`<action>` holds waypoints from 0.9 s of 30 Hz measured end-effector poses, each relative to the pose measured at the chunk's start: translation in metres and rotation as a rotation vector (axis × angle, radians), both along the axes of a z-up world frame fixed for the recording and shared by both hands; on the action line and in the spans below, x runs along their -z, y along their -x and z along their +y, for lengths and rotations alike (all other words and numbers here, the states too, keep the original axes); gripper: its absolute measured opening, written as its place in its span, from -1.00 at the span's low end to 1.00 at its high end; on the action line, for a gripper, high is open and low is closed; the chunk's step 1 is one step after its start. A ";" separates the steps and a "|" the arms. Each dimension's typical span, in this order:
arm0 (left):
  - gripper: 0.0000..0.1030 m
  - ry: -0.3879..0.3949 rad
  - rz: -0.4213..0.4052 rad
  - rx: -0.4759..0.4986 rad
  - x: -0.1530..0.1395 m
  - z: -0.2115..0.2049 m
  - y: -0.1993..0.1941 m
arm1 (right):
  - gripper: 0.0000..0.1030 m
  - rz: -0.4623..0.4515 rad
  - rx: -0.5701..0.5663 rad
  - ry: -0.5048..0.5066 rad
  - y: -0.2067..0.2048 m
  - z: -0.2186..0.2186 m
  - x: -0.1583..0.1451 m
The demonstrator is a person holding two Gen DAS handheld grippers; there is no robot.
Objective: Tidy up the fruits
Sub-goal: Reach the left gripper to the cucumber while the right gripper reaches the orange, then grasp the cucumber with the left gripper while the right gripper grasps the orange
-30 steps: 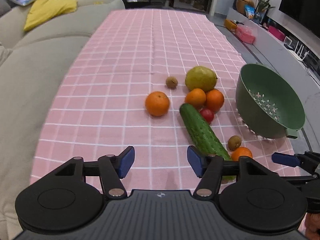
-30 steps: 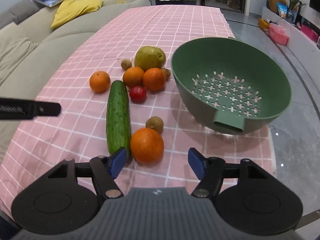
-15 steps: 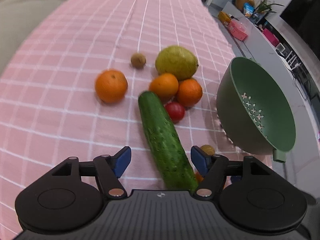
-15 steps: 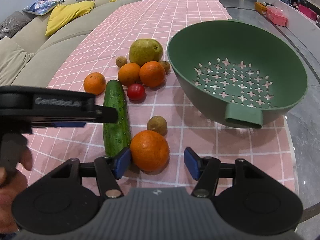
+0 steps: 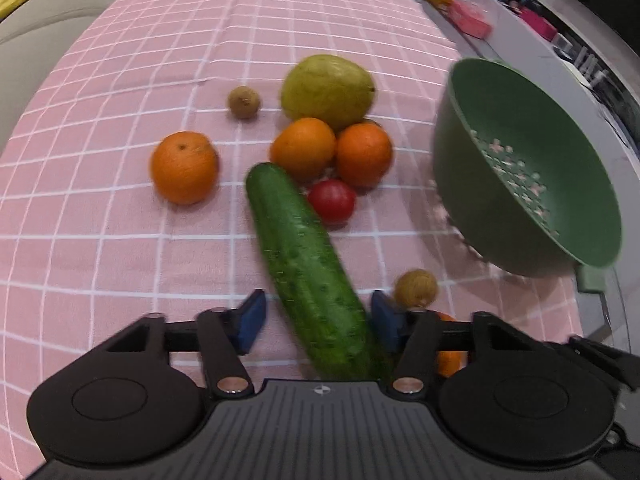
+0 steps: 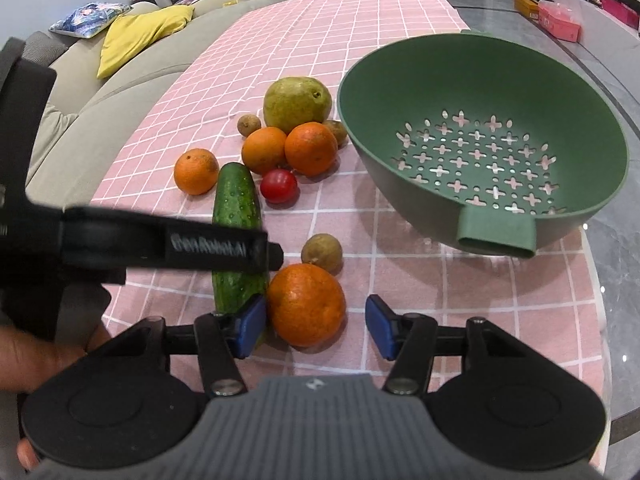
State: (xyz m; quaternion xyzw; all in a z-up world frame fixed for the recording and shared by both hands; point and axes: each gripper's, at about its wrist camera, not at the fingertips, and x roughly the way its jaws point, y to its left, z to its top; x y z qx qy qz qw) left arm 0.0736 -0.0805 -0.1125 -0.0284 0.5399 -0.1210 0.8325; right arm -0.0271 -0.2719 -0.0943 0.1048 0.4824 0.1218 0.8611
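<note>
Colander (image 6: 480, 92) near table edge, cucumber (image 5: 304, 264) between left fingers (image 5: 251, 321)

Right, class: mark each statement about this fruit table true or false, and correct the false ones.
1. The colander holds no fruit. True.
2. The cucumber lies between the left gripper's pads. True.
3. The tomato sits in the colander. False: it lies on the cloth beside the cucumber.
4. The right gripper is shut on the pear. False: it is open around the near orange, and the pear lies further off.
5. The cloth is blue. False: it is pink with white lines.
</note>
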 end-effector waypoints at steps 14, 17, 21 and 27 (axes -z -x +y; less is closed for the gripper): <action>-0.14 0.072 0.069 0.045 -0.004 0.036 0.007 | 0.05 0.017 -0.022 0.027 -0.015 0.011 0.009; -0.15 0.071 0.069 0.043 -0.004 0.042 0.009 | 0.06 0.002 -0.055 0.070 -0.015 0.019 0.009; -0.03 0.033 0.044 0.055 -0.001 0.034 0.008 | 0.04 -0.007 -0.073 0.104 -0.014 0.023 0.009; -0.12 -0.062 -0.032 0.087 0.001 0.016 0.011 | 0.02 -0.026 -0.106 0.164 -0.012 0.029 0.010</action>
